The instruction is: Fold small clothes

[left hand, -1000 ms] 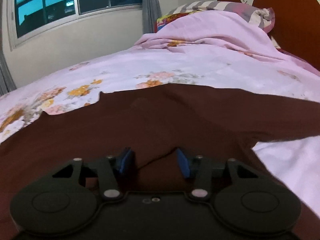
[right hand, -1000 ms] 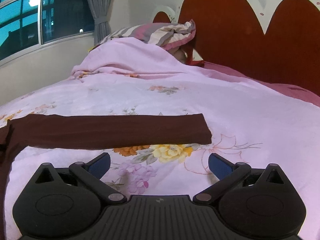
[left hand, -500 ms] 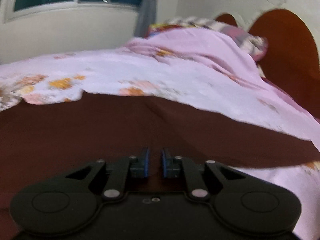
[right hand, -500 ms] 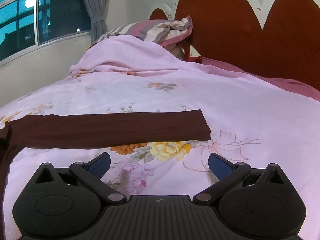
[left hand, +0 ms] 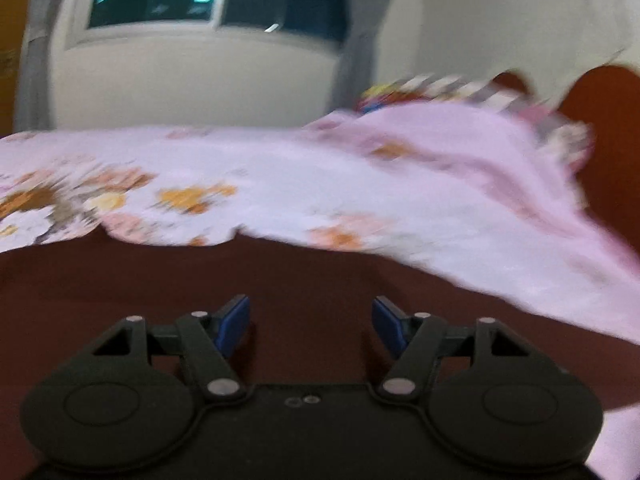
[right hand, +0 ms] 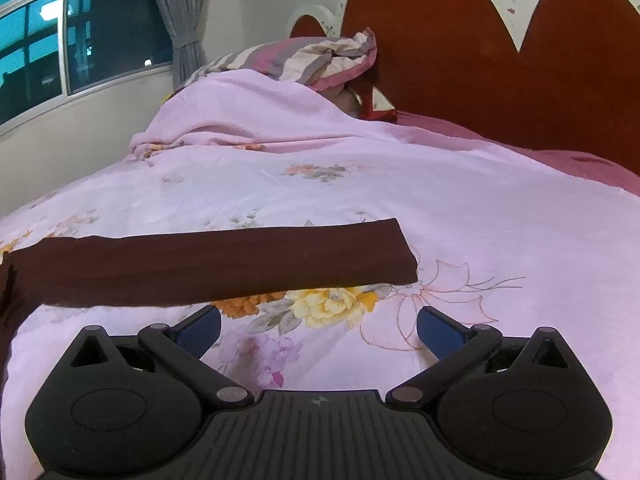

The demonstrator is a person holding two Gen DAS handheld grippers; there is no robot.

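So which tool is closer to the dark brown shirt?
Left. The left tool sits right over the dark brown shirt, jaws open. The right tool is over the flowered blanket, short of the shirt's long sleeve.

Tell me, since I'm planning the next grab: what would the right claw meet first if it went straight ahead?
Probably the floral bedspread just ahead of the open right claw, then the dark brown sleeve lying flat across it. Depth is unclear, so height above the bed decides which comes first.

Dark maroon garment [right hand: 208, 264] flat on bedspread [right hand: 480, 208]
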